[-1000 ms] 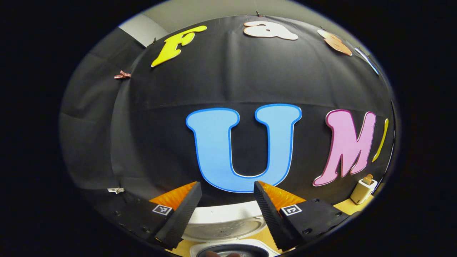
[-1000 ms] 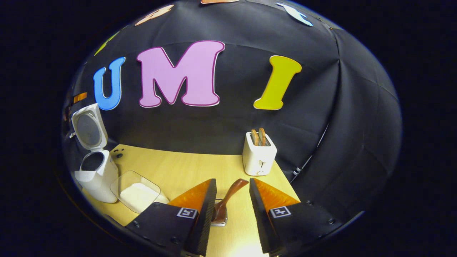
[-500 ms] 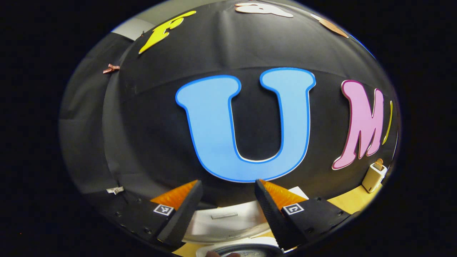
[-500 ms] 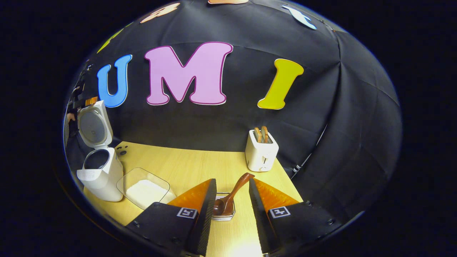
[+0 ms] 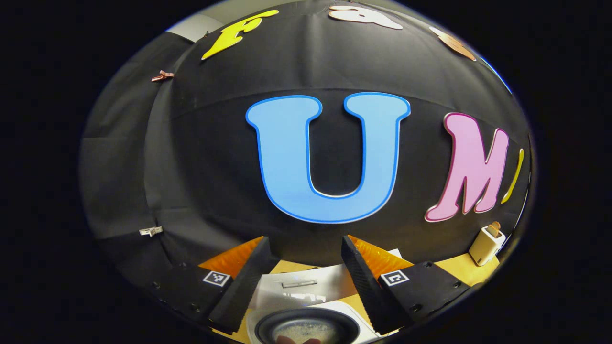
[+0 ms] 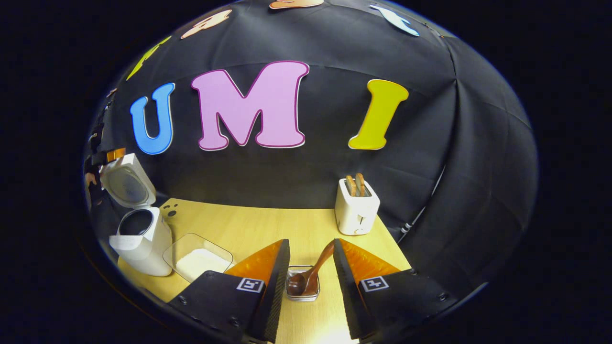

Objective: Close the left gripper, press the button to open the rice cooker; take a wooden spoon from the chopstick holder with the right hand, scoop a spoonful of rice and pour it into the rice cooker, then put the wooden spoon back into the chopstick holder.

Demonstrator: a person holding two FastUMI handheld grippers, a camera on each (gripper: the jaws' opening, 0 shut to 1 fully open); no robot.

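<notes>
In the right gripper view, a brown wooden spoon (image 6: 308,274) leans in a small clear chopstick holder (image 6: 302,297) on the table. My right gripper (image 6: 311,244) hangs over it, open, with the handle rising between its fingers near the right one. A white rice cooker (image 6: 143,243) stands at the left with its lid (image 6: 126,184) raised. Beside it is a clear box of rice (image 6: 198,260). In the left gripper view, my left gripper (image 5: 304,243) is open above the cooker's lid (image 5: 301,286) and dark pot (image 5: 306,329).
A white toaster (image 6: 356,210) with two slices stands at the table's back right, and appears again as the toaster (image 5: 485,243) at the right edge of the left gripper view. A hand (image 6: 90,179) shows dimly behind the cooker lid. The wooden table (image 6: 258,229) ends at the black cloth wall.
My left gripper drew back, so more of the open pot shows below it. The cooker lid now leans farther back. My right gripper shifted slightly, bringing the spoon and holder more squarely between its fingers.
</notes>
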